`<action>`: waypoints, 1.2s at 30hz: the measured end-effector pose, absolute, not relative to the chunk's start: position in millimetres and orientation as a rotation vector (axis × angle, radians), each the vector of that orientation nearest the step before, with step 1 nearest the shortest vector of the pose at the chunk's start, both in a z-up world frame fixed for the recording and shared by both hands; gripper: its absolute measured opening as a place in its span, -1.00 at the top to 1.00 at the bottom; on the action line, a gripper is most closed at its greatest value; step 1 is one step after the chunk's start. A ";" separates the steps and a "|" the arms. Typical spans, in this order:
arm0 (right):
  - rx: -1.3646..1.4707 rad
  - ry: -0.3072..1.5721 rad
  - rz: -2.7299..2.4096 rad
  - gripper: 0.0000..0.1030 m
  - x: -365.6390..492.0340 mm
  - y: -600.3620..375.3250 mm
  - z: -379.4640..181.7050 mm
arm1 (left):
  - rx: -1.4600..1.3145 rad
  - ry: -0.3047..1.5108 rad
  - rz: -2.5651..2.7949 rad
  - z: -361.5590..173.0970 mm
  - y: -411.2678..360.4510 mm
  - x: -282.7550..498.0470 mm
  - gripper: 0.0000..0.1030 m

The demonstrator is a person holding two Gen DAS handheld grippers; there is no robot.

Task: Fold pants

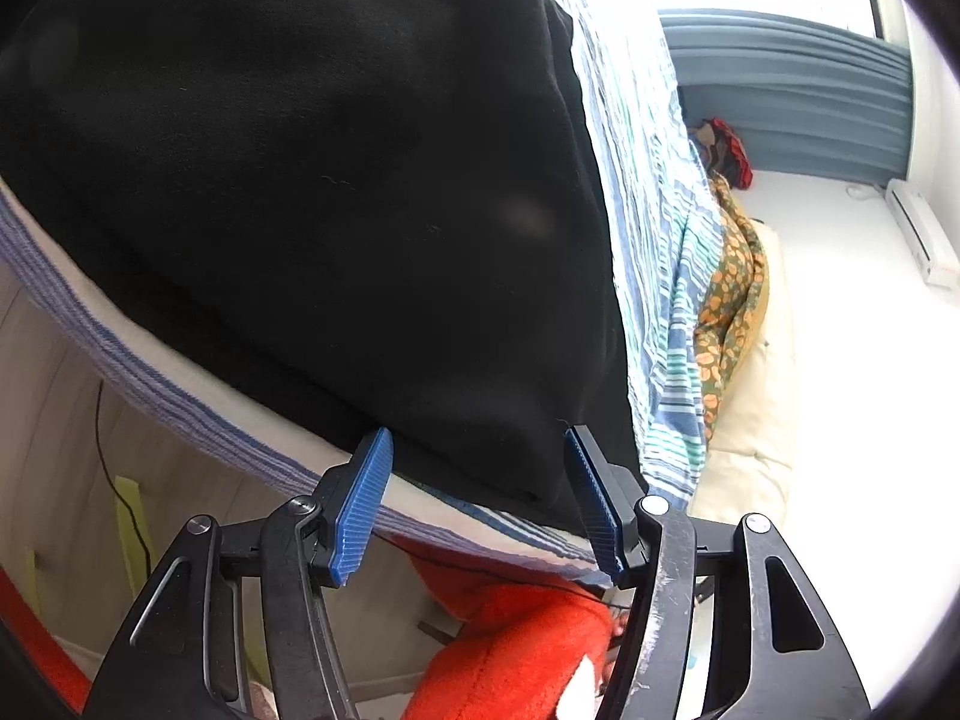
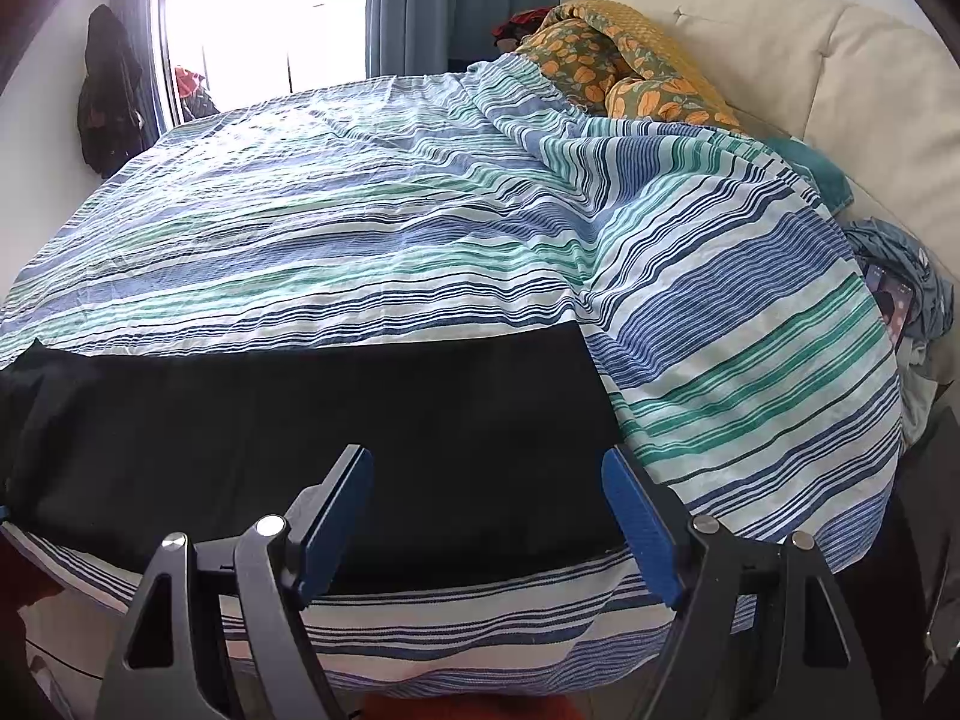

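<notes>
1. Pants [image 2: 312,420], black, lie flat across the near edge of the striped bedspread [image 2: 372,228].
2. Left gripper [image 1: 477,450] hangs spread wide at their hem, gripping nothing.
3. Right gripper [image 2: 486,468] likewise gapes above them.
4. No readable writing shows.

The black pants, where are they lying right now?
The pants lie flat along the near edge of the bed, on the striped sheet, just ahead of both open grippers, right and left.

Striped bedsheet [image 2: 360,210] covers bed; orange floral blanket [image 2: 630,66] bunched by cream headboard [image 2: 810,60]; blue curtains [image 2: 420,0] by bright window [image 2: 252,12]; phone [image 2: 894,306] at right.
</notes>
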State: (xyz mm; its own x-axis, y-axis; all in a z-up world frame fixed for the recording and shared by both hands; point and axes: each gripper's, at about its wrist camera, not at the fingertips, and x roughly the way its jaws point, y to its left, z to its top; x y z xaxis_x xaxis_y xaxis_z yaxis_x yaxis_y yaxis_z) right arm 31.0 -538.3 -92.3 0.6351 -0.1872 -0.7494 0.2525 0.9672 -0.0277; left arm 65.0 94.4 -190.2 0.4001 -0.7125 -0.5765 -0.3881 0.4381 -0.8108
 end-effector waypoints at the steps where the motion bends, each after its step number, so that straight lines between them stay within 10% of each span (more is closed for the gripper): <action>1: 0.087 0.845 -0.253 -0.52 30.4 -539.0 -92.1 | -1.180 1.201 -0.260 -191.3 99.4 63.7 -0.20; 22: 0.099 0.848 -0.251 -0.52 31.2 -540.2 -92.8 | -1.261 1.113 -0.171 -198.5 125.4 57.0 -0.17; 24: 0.094 0.851 -0.250 -0.52 31.8 -539.0 -93.0 | -1.238 1.113 -0.158 -196.9 123.3 59.4 -0.04; 27: 0.097 0.849 -0.251 -0.52 32.0 -538.9 -92.7 | -1.207 1.120 -0.110 -199.4 126.6 57.6 0.83; 36: 0.103 0.848 -0.251 -0.52 31.5 -540.3 -92.5 | -1.123 1.140 -0.068 -176.3 126.3 46.0 0.96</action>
State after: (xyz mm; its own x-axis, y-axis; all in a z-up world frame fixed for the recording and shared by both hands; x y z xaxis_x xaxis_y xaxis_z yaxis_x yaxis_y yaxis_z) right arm 31.5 -540.3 -92.5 0.6343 -0.1781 -0.7523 0.2601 0.9655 -0.0094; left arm 46.0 126.3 -176.3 0.4762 -0.5564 -0.6809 -0.4719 0.4917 -0.7318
